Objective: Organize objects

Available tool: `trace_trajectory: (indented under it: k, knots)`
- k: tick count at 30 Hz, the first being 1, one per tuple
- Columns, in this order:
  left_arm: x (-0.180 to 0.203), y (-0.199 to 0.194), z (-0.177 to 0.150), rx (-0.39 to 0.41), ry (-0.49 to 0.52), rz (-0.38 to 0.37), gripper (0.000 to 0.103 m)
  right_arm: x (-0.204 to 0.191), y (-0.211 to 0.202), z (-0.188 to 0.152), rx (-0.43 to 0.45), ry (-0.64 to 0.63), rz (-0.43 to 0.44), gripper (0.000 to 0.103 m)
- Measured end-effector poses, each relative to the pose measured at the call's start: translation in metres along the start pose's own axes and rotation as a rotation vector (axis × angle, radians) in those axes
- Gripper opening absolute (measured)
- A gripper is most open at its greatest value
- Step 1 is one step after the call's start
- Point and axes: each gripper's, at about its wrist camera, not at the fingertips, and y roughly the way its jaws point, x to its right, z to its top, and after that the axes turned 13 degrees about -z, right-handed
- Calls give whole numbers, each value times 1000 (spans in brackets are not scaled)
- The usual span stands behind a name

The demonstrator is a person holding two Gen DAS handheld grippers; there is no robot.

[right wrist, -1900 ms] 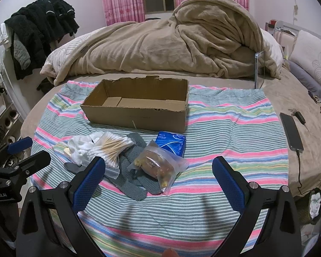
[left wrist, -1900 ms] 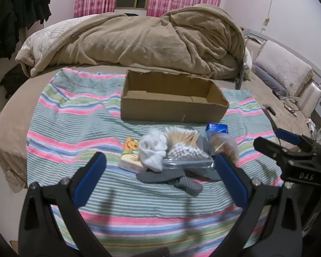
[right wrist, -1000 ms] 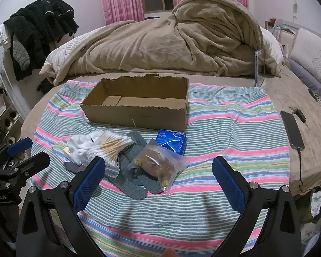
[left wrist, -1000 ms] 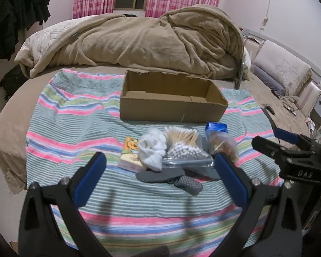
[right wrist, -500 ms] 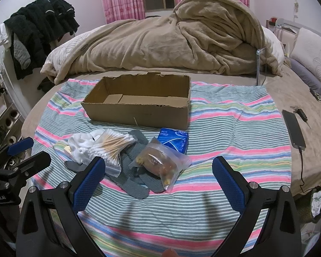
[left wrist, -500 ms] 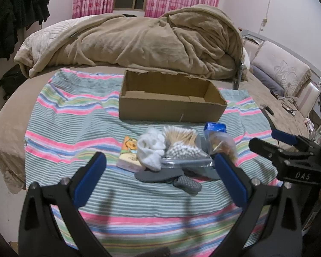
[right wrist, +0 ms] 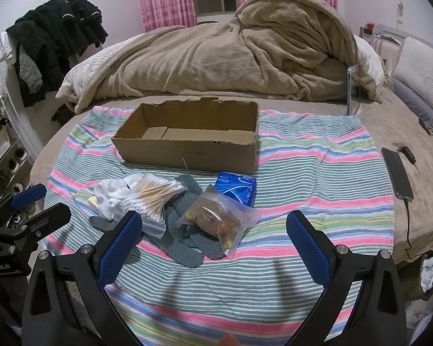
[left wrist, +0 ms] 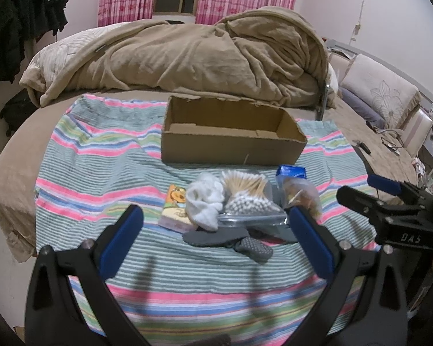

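Pink curtains (right wrist: 164,0) hang behind a wide bed (right wrist: 369,132) heaped along its far edge with a tan blanket (right wrist: 231,54). Dark clothes (right wrist: 54,40) hang at the bed's far left corner. Across the middle of the bed lies a striped cloth (right wrist: 317,184). An open cardboard box (right wrist: 190,141) with nothing inside sits toward the cloth's far edge. A phone (right wrist: 397,173) on a cable rests on the bare bed beyond the cloth's right edge.

Between the box and the cloth's near edge the loose things lie in a touching cluster: grey socks (right wrist: 184,239) at the bottom, a bag of cotton swabs (right wrist: 153,196) over them, white socks (left wrist: 205,201) against the swabs' left side, a clear bag of snacks (right wrist: 216,219) on the right, a blue packet (right wrist: 236,187) just behind it, and a small orange-printed pack (left wrist: 174,207) at the cluster's left end.

Both tools hover above the near edge: the left gripper (left wrist: 213,236) is spread wide and holds nothing, and the right gripper (right wrist: 213,236) is likewise spread and unloaded.
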Motion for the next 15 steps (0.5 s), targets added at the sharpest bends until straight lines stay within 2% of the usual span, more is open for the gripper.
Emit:
trace_trajectory:
  k: [15]
  knots:
    - [-6, 15, 11, -3, 9, 7, 102, -4, 6, 7, -11, -5, 8, 102]
